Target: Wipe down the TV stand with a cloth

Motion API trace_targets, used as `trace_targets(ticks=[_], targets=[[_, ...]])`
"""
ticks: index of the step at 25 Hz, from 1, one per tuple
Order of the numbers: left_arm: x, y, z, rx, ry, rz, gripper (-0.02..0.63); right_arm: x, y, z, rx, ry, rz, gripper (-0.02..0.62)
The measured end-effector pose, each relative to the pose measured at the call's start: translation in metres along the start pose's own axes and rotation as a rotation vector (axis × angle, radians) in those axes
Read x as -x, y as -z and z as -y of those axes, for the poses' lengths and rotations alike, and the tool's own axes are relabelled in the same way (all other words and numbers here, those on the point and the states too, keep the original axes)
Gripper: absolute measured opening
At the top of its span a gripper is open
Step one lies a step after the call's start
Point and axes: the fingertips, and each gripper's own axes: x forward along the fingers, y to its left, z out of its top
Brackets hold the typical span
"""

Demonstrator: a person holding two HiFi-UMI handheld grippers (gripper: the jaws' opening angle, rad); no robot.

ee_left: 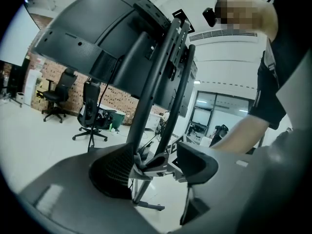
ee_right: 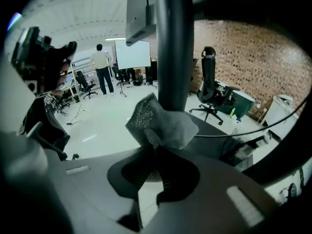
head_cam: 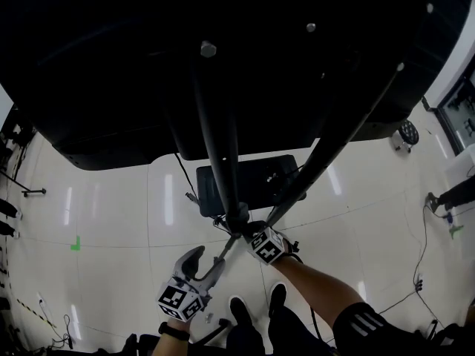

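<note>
The right hand-held gripper (ee_right: 157, 165) pinches the one grey cloth (ee_right: 158, 123), touching a TV stand pole (ee_right: 174, 48); the left hand-held gripper (ee_left: 156, 162), spread and empty, sits where both poles meet.

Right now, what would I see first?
A huge dark TV fills the top of the head view, held up by a black stand. Lower down, the right hand-held gripper pinches a grey cloth right at a pole of the stand.
</note>
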Motion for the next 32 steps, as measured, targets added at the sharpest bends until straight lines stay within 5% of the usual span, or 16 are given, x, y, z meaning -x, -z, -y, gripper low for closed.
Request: trace_targets(ticks=[9, 17, 25, 32], targets=[[0.003, -0.086, 0.064, -0.085, 0.104, 0.07, 0.301, 0.188, -0.099, 0.018, 0.029, 0.095, 0.256, 0.023], [-0.007, -0.193, 0.146, -0.264, 0.263, 0.179, 0.304, 0.38, -0.214, 0.039, 0.14, 0.257, 0.521, 0.023], [-0.008, -0.303, 0.216, -0.374, 0.268, 0.327, 0.304, 0.526, -0.285, 0.063, 0.286, 0.34, 0.711, 0.023], [-0.025, -0.355, 0.268, -0.445, 0.257, 0.387, 0.304, 0.613, -0.33, 0.102, 0.401, 0.374, 0.811, 0.023]])
